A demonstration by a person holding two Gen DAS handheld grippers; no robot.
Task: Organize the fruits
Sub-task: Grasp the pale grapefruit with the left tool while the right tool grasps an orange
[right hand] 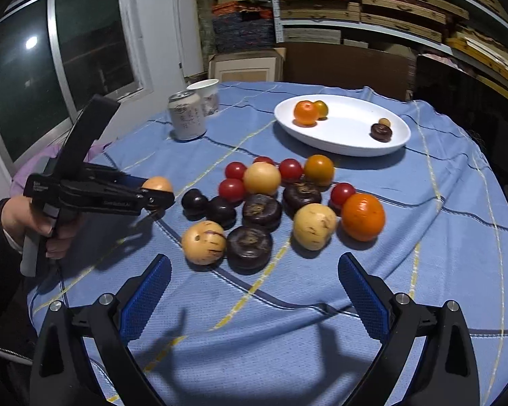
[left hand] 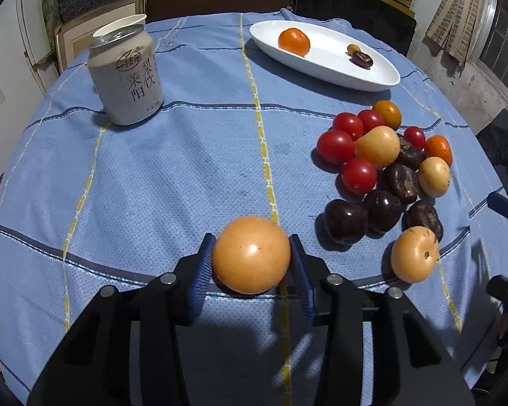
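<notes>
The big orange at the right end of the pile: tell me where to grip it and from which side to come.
Take the big orange across its widest middle, coming down from above and the near side with the right gripper, whose jaws stand open and empty. It is round, so any diameter works, but a red tomato touches its far left; the right and near sides look free.

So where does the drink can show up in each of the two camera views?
Left wrist view: the drink can stands upper left, on the blue tablecloth, with a paper cup behind it.
Right wrist view: the drink can is upper middle-left, far across the table, the paper cup just to its right.
Shared landmark: the white plate, to the can's right in both views.
</notes>
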